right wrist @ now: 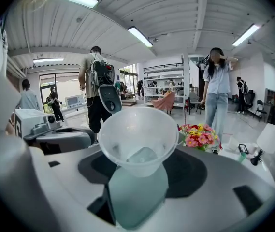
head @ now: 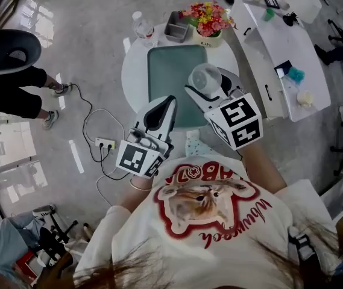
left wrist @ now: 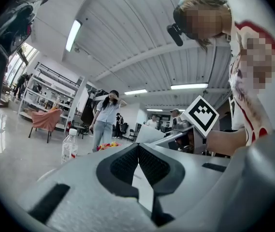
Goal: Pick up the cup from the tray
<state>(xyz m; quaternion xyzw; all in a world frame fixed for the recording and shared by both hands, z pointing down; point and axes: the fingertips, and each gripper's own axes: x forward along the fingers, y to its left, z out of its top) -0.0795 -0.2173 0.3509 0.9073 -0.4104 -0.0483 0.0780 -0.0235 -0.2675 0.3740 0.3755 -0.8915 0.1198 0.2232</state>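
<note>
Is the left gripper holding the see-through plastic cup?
No, the clear plastic cup sits clamped in the right gripper; the left gripper holds nothing.

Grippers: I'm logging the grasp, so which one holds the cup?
The right gripper, shut on the clear cup; the left gripper is shut on nothing.

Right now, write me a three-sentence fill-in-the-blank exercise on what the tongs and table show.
The right tongs hold the clear cup above the ____ tray.
The left tongs are ____, with nothing between them.
The tray lies on a round ____ table.
Missing words: green; shut; white.
</note>
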